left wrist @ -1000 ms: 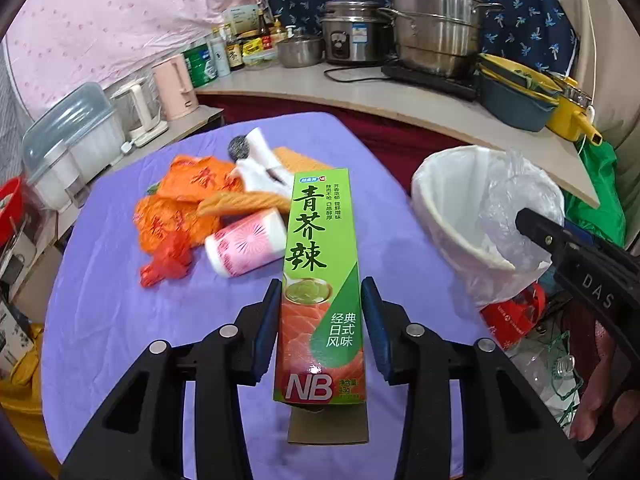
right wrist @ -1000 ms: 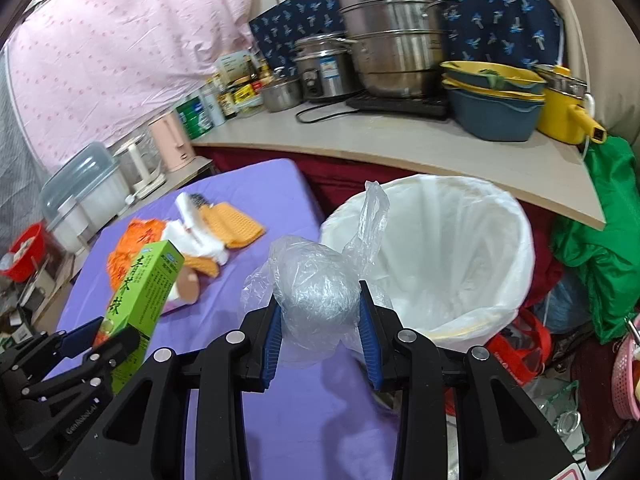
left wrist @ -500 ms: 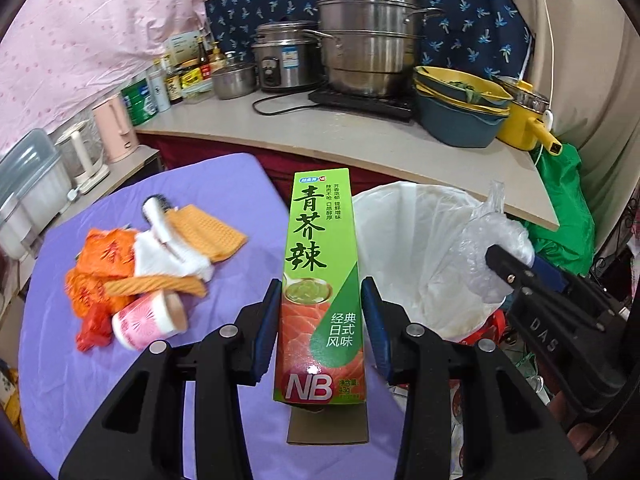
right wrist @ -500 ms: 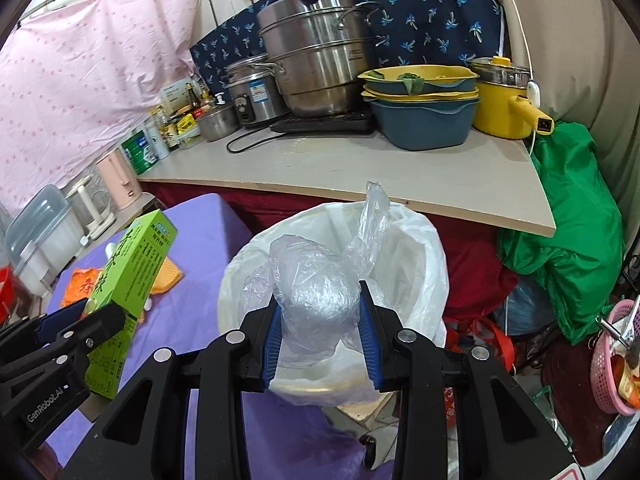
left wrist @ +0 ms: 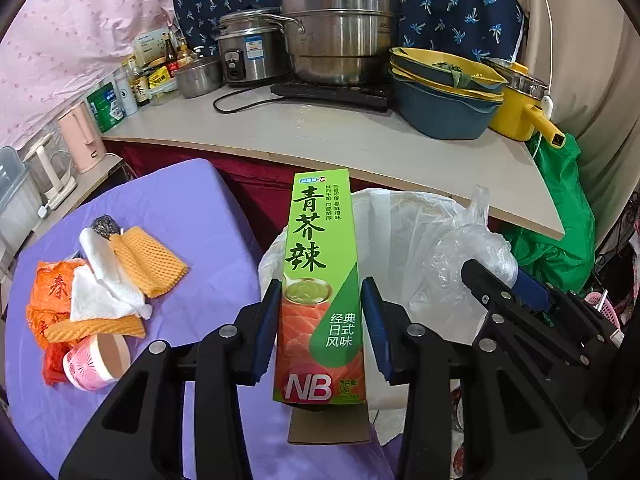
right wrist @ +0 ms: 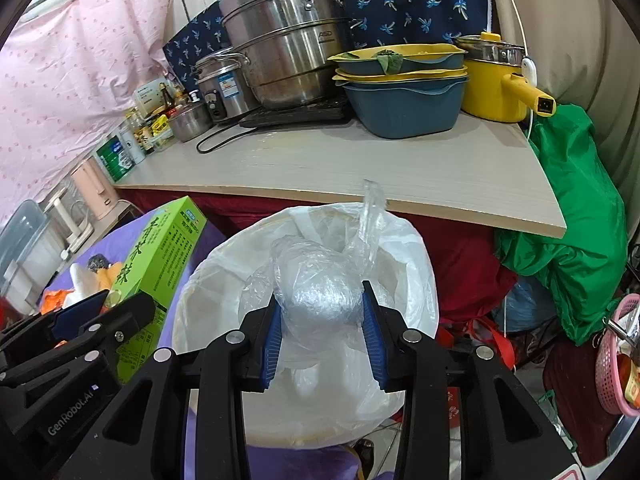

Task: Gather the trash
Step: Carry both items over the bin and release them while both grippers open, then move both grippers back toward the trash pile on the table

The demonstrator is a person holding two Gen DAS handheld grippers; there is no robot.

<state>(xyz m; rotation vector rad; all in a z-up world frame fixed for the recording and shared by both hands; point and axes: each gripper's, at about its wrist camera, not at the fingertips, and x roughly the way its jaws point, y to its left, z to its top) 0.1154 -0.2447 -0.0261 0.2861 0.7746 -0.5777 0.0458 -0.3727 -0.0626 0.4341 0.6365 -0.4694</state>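
My left gripper [left wrist: 320, 284] is shut on a tall green wasabi box [left wrist: 320, 240], held upright at the near left rim of the white-lined trash bin [left wrist: 400, 220]. My right gripper [right wrist: 322, 300] holds a crumpled clear plastic bag [right wrist: 320, 276] over the bin's [right wrist: 416, 272] mouth. Its jaws are opening, and the pads still touch the bag's sides. In the right wrist view the green box [right wrist: 160, 256] and the left gripper [right wrist: 116, 300] sit at the left. More trash lies on the purple table [left wrist: 192, 200]: orange foam netting [left wrist: 148, 260], white tissue [left wrist: 104, 284], an orange bag [left wrist: 48, 296] and a pink cup [left wrist: 96, 360].
A wooden counter [right wrist: 360, 168] behind the bin carries steel pots [right wrist: 288, 52], stacked blue and yellow basins [right wrist: 404, 92], a yellow pot [right wrist: 492, 84] and bottles. A green bag [right wrist: 576, 240] and a pink basket [right wrist: 616, 360] stand to the bin's right.
Both grippers have swung right from over the purple table to the bin, carrying the green box and the plastic bag. The bag now hangs over the bin's mouth.
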